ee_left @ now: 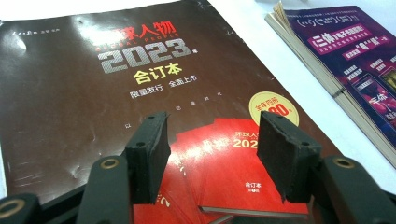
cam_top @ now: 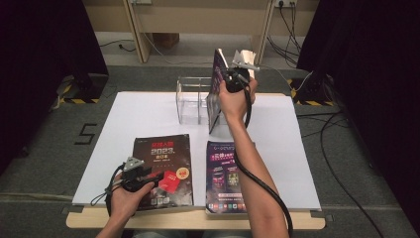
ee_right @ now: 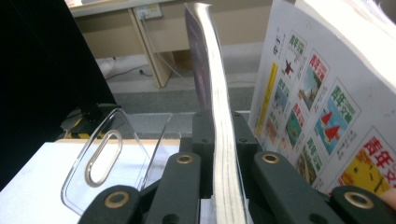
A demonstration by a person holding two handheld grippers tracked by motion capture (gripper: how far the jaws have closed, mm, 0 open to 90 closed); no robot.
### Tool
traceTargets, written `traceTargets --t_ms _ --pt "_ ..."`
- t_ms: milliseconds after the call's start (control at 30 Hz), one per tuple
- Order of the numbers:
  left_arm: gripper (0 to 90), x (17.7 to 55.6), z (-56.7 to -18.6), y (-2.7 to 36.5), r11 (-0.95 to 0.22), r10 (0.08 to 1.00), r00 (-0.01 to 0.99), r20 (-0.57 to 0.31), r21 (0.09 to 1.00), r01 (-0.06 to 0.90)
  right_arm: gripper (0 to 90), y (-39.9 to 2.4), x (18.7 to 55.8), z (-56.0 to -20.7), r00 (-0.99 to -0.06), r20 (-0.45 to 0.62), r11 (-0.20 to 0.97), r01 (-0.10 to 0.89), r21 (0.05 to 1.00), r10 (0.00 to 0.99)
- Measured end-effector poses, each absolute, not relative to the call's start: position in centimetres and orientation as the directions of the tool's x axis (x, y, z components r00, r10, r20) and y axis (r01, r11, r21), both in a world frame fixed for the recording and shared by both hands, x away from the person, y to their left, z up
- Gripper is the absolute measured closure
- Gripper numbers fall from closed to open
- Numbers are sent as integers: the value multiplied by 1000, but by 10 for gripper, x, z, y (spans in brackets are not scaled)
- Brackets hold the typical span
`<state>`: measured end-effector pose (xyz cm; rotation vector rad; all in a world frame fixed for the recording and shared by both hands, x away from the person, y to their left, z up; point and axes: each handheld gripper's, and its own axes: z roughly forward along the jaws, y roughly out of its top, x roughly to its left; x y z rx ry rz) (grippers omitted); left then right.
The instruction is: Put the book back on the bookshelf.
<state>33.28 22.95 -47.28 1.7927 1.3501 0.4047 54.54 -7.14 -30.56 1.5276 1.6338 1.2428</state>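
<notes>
Right claw (cam_top: 232,74) is up at the far side of the table (cam_top: 143,114), clamped on the edge of a magazine (cam_top: 216,79) that I hold upright, its lower end down by the clear plastic rack (cam_top: 190,99). In the right gripper view the magazine (ee_right: 219,121) runs straight up between the two black jaws, which press on it from both sides; its top curls a little to one side. The rack's see-through wall with an oval handle slot (ee_right: 105,158) sits just left of the jaws there. A page of small coloured cartoon panels (ee_right: 317,107) stands close on the right; I think it belongs to the same magazine, fanned open, but I can't be sure from this angle.

Left claw (cam_top: 158,179) rests low at the near edge, over the dark 2023 magazine (cam_top: 161,158) lying flat on the table. In the left gripper view the jaws stand wide apart with nothing between them, and the red booklet artwork on that cover (ee_left: 224,158) shows in the gap.

A purple magazine (cam_top: 225,173) lies flat just right of the dark one, near but not touching, under my right forearm.
</notes>
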Motion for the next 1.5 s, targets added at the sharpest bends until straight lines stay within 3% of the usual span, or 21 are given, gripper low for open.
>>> traceTargets --t_ms 500,700,900,1500 --pt "430 333 -472 230 -69 902 369 -222 772 632 841 -68 551 -308 -157 109 -36 409 912 982" --pt "429 332 -473 229 -74 901 374 -220 771 632 795 -67 549 -306 -154 64 5 411 912 986" --pt "429 332 -473 228 -78 900 378 -218 771 632 732 -64 541 -303 -159 68 4 414 910 985" --pt "429 331 -473 226 -82 899 380 -218 769 634 690 -80 517 -312 -167 144 -51 462 885 975"
